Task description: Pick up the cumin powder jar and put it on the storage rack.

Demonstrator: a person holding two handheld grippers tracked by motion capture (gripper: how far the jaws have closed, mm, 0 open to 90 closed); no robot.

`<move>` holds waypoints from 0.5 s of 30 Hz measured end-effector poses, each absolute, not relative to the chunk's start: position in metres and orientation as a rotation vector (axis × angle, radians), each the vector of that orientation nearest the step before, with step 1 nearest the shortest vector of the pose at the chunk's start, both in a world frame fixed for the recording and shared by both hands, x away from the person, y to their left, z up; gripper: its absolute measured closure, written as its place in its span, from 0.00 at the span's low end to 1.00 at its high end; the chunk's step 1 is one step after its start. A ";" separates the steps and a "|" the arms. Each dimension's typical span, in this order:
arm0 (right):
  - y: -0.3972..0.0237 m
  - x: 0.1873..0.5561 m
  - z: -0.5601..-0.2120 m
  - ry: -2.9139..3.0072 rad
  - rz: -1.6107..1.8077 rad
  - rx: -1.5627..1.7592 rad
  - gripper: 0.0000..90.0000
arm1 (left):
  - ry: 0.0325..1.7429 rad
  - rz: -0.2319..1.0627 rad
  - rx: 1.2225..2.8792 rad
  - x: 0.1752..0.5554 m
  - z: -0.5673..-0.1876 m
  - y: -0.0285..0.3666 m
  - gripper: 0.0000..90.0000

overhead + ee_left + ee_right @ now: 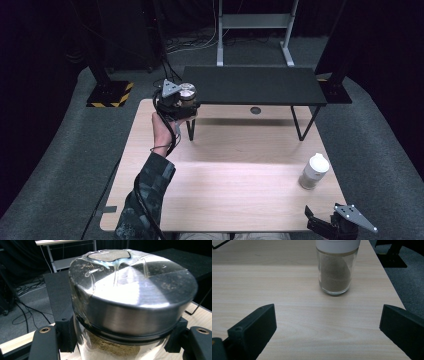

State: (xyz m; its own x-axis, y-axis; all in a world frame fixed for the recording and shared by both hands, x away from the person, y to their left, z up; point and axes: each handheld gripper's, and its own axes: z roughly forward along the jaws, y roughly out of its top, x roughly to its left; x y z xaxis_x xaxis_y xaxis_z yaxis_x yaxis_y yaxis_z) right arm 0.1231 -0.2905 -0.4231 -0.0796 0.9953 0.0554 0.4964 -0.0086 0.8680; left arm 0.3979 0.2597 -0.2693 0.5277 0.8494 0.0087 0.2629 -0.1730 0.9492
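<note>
So, a pale wood-grain table (225,195) on grey carpet, dark room around it. A low black shelf on thin legs (252,86) sits across the table's 12 o'clock edge, and a grey metal stand (255,22) is behind it. The left gripper (176,102), held up at about 10 o'clock just off the shelf's left end, pinches a glass jar with a shiny metal lid (130,290) below the lid; brownish powder inside, bottom cut off. The right gripper (340,225), at 5 o'clock and partly cut by the frame edge, has jaws spread wide with nothing between. A second glass jar with a white cap (314,171) stands at 4 o'clock, cap cropped in the right gripper view.
</note>
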 end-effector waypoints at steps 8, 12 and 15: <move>-0.291 0.123 -0.423 1.641 1.009 1.565 0.00 | 0.944 0.708 1.699 0.401 -0.260 0.259 0.34; -0.291 0.123 -0.424 1.641 1.011 1.568 0.00 | 0.955 0.706 1.695 0.408 -0.257 0.260 0.34; -0.291 0.123 -0.424 1.643 1.010 1.566 0.00 | 0.961 0.696 1.691 0.413 -0.256 0.262 0.34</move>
